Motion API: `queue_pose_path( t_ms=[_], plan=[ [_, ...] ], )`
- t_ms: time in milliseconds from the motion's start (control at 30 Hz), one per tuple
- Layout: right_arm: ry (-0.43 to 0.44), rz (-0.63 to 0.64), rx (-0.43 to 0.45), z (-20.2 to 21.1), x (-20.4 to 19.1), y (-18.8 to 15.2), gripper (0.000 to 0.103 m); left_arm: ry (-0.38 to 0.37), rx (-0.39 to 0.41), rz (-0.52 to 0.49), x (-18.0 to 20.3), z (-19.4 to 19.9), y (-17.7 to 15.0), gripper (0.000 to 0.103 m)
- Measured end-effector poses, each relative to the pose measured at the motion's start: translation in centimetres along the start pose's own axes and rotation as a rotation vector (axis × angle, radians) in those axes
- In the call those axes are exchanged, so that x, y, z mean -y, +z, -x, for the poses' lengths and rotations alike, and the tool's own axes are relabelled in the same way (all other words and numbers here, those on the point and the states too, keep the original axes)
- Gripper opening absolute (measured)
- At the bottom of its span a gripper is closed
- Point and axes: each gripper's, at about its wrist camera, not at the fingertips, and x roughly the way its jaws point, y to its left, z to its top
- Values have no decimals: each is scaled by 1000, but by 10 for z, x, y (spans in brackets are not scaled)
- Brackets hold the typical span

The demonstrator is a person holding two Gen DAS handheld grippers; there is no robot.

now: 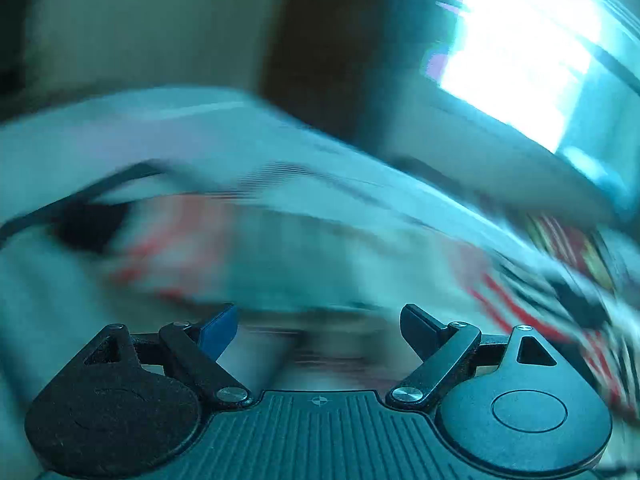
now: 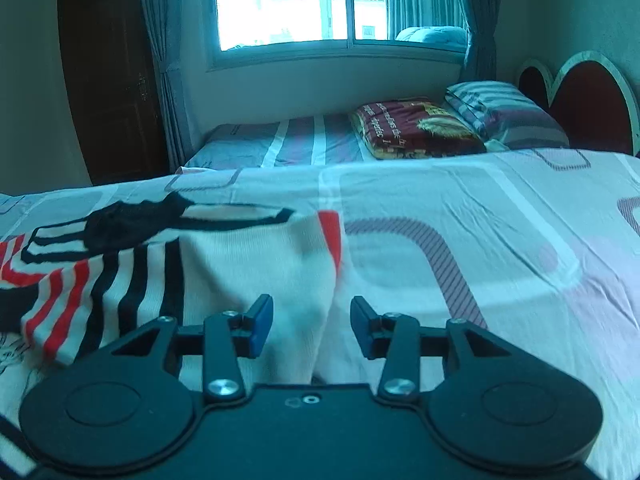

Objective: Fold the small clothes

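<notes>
A small white garment (image 2: 256, 280) with red and black stripes lies across the lower left of the right wrist view, on a patterned bed (image 2: 480, 240). The right tool (image 2: 311, 326) hovers open over its white edge, gripping nothing. The left tool (image 1: 318, 330) is open too, its view badly blurred. A hasty pinch could catch the bedsheet or bunch the fabric.

A small white garment (image 2: 256, 272) with red and black stripes lies rumpled, partly folded, on the bed.
</notes>
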Motion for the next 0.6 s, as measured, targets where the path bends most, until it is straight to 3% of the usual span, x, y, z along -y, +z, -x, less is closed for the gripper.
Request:
queue_pose_path(
  t_ms=[100,200,467,600],
  plan=[
    [11,-20,-20,12,-9,-7,43,11,9,283,-82,2,13,87],
    [34,-31,-29,21,-20,-8,43,-90,24,475,-129,-8,23,82],
    [86,-73,10,39,-39,7,45,-128,43,526,-129,-41,37,80],
    [80,-98,11,41,-33,12,45,-120,53,558,-142,-43,34,40]
  ],
)
